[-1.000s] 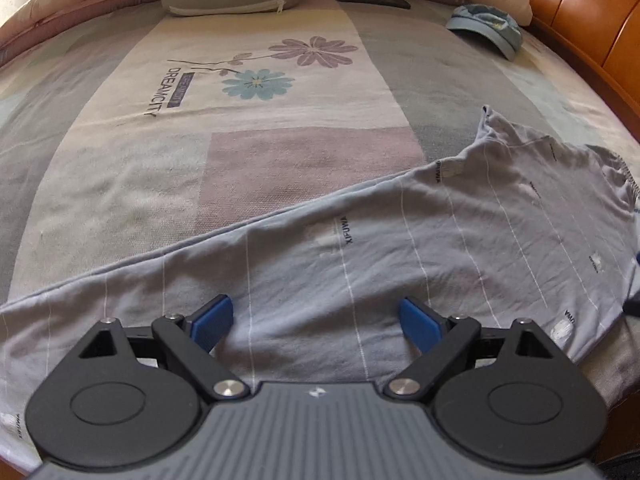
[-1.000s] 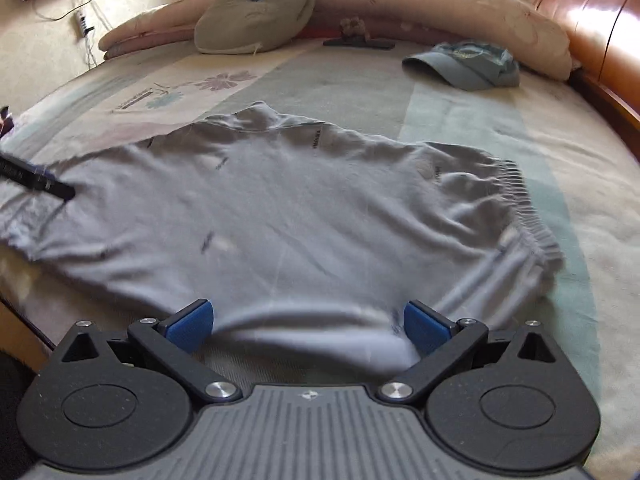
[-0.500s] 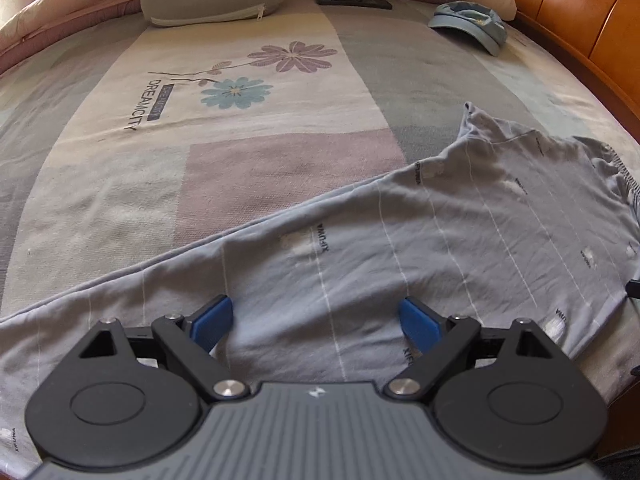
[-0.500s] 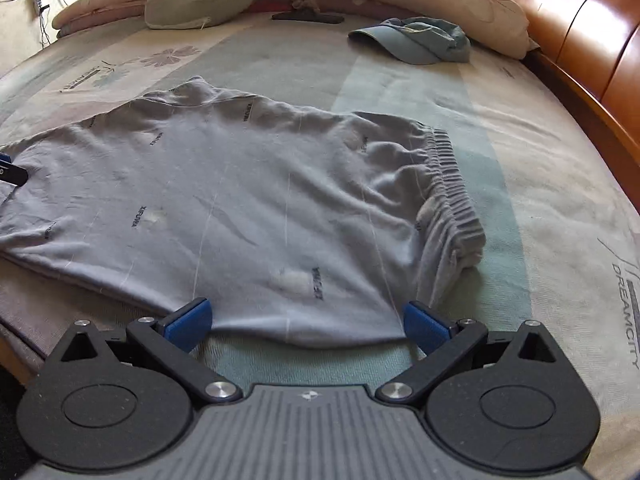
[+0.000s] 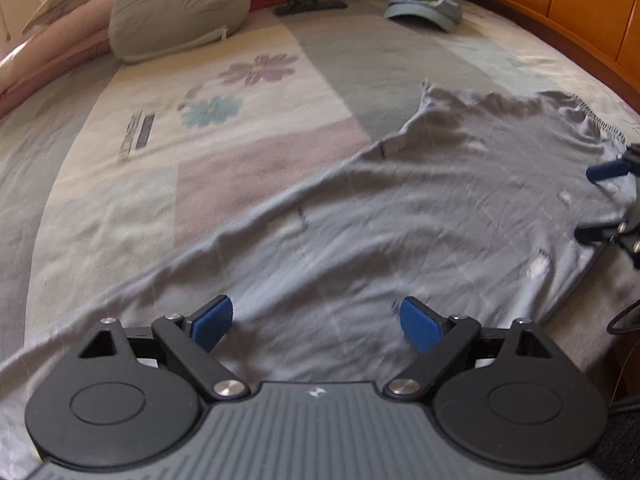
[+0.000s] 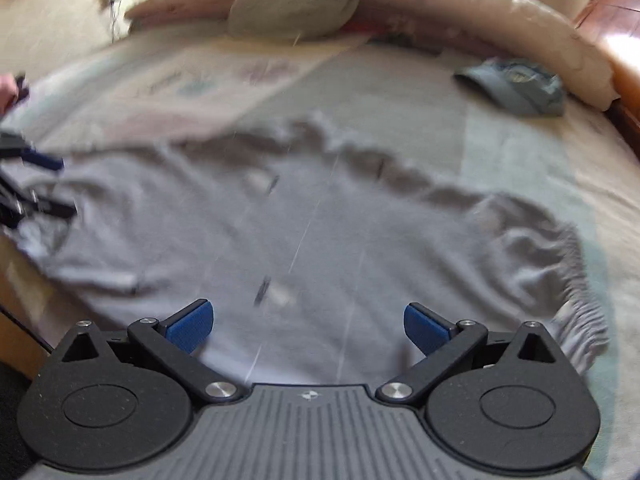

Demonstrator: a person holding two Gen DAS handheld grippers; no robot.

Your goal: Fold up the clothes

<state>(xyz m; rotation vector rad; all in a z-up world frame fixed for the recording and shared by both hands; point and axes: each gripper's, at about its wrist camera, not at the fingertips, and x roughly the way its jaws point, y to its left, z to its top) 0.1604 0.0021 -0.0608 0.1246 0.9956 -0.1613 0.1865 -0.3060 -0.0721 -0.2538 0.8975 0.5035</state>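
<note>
Hovering over grey trousers [image 5: 420,216], both grippers' jaws gape apart; printed lettering blurred.

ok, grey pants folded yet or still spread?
Spread. The pants lie flat in one layer across the bed, leg stretched out, waistband showing at the far end. No fold visible.

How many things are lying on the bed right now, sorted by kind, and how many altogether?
Grey trousers: 1
Blue cap: 1
Grey cushion: 1
Small dark object by the rolled bedding, too small to identify: 1
Total: 4
</note>
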